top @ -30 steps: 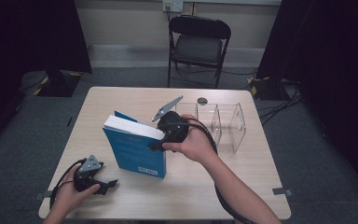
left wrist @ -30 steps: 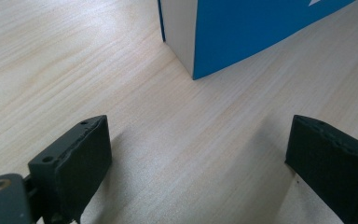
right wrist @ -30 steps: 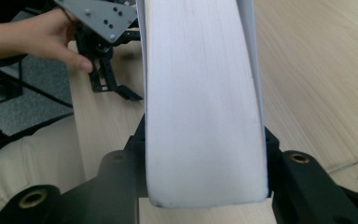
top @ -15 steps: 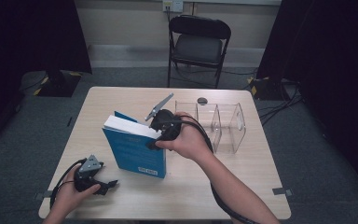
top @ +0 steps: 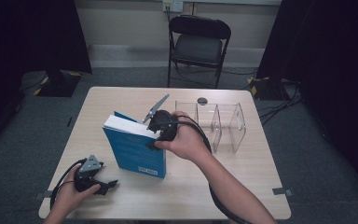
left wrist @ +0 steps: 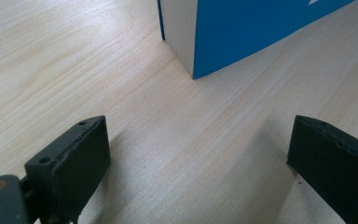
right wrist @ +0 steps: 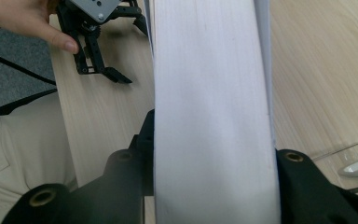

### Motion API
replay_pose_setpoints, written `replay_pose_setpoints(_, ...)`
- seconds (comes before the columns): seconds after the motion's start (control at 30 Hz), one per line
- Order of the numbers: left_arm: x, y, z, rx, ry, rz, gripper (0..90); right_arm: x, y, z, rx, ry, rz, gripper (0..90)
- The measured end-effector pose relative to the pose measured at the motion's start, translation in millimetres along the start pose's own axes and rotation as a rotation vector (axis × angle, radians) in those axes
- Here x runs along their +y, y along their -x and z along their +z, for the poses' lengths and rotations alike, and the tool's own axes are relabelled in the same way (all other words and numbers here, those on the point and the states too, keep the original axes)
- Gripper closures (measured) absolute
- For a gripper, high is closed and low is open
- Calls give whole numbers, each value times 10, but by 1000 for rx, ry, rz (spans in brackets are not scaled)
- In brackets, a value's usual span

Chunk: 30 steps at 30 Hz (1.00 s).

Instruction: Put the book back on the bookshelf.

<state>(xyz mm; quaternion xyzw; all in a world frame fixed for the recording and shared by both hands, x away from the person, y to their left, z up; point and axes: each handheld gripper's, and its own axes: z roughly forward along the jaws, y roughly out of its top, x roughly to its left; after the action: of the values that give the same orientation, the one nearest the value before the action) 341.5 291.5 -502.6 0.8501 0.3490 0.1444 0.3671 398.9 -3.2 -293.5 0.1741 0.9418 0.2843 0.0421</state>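
Right gripper [top: 154,139] clamps the upright blue paperback book [top: 137,151].
Its jaws just closed onto the pages; the book tilts upright, ready to lift. Left gripper [top: 106,186] rests on the tabletop [top: 242,177], jaws apart.

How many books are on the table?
1. The blue book stands upright mid-table, left of the clear holder, its top clamped in the right gripper.

Right gripper's [right wrist: 214,186] black jaws clamped both sides of a thick white block of book pages [right wrist: 212,112], having just been closing. Far left, a hand [right wrist: 23,21] held the other black gripper [right wrist: 98,42] on the light wooden table [right wrist: 321,70].
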Motion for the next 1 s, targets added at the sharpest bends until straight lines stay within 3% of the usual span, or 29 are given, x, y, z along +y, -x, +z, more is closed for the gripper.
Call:
replay_pose_setpoints(0.13, 0, 0, 0, 0, 0, 0, 52, -3, -4, 2, -13, 4, 26, 601)
replay_pose_setpoints(0.43, -1, 1, 0, 1, 0, -1, 52, 21, -28, 28, -17, -27, -34, 611)
replay_pose_setpoints(0.73, -1, 1, 0, 1, 0, -1, 52, 15, -44, 26, -13, -28, -20, 621)
replay_pose_setpoints(1.0, -1, 1, 0, 1, 0, -1, 52, 11, -35, 27, -7, -22, -38, 619)
